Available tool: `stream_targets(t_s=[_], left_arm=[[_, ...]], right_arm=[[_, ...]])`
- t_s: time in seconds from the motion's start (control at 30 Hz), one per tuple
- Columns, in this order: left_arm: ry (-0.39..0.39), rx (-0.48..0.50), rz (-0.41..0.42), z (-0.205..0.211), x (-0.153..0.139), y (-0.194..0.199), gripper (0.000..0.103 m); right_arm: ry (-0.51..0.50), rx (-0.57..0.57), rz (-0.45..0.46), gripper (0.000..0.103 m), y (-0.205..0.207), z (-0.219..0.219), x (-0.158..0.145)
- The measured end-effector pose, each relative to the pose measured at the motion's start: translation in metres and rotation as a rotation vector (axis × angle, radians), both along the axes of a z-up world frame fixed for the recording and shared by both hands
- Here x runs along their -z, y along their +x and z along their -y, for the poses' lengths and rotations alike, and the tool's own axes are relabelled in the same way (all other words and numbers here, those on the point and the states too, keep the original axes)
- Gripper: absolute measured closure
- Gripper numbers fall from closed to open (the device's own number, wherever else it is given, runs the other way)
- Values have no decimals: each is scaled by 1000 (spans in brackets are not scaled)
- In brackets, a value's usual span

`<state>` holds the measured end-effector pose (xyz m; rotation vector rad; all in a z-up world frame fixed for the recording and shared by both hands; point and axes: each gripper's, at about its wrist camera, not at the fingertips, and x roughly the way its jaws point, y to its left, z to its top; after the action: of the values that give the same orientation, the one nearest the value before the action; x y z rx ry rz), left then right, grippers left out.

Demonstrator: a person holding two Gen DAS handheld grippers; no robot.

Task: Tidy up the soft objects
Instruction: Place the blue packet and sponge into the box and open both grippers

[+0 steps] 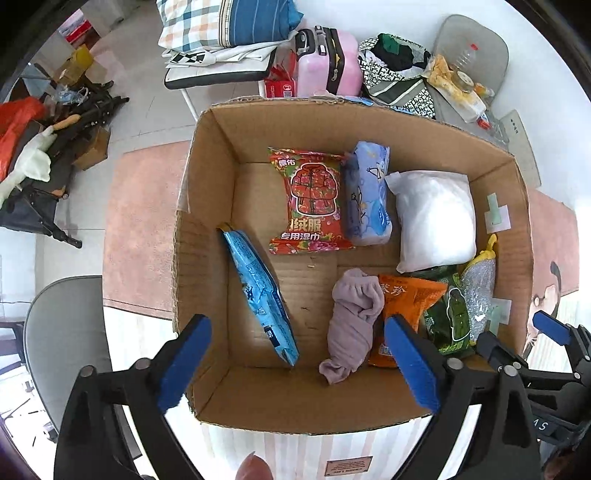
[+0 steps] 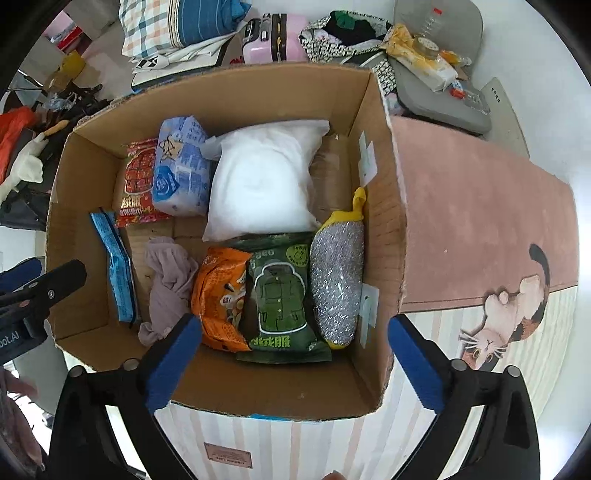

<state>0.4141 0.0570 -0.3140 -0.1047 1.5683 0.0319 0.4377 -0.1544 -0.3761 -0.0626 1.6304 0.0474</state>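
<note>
An open cardboard box [image 1: 258, 398] [image 2: 280, 395] holds soft items: a red wipes pack [image 1: 312, 201] [image 2: 136, 184], a blue tissue pack [image 1: 367, 194] [image 2: 181, 170], a white pillow [image 1: 436, 218] [image 2: 262, 184], a long blue pack [image 1: 258, 291] [image 2: 120, 269], a mauve cloth [image 1: 354, 321] [image 2: 170, 284], an orange pack [image 1: 402, 310] [image 2: 221, 299], a green pack [image 1: 452, 317] [image 2: 282, 295] and a silver scrubber [image 1: 478, 291] [image 2: 336, 280]. My left gripper [image 1: 299, 365] and right gripper [image 2: 295, 365] hover open and empty over the box's near edge.
The box sits on a pink mat [image 2: 480, 221] with a cat picture [image 2: 509, 310]. Beyond it are a pink suitcase [image 1: 328, 62], folded bedding [image 1: 221, 26], a patterned bag [image 1: 395, 70] and a grey cushion with bottles [image 2: 439, 74]. Tripods and clutter lie at far left [image 1: 74, 122].
</note>
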Motion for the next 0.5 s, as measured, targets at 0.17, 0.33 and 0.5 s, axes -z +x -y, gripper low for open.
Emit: stream_targets(t_s=[0.17, 0.33, 0.5], left_arm=[[14, 0, 11, 3, -2, -2, 2], [15, -6, 24, 5, -9, -7, 2], [29, 0, 59, 11, -28, -19, 2]], right_arm=[[-29, -8, 24, 0, 2, -1, -5], [-37, -4, 33, 0, 1, 1, -8], [-41, -6, 54, 0, -3, 2, -23]])
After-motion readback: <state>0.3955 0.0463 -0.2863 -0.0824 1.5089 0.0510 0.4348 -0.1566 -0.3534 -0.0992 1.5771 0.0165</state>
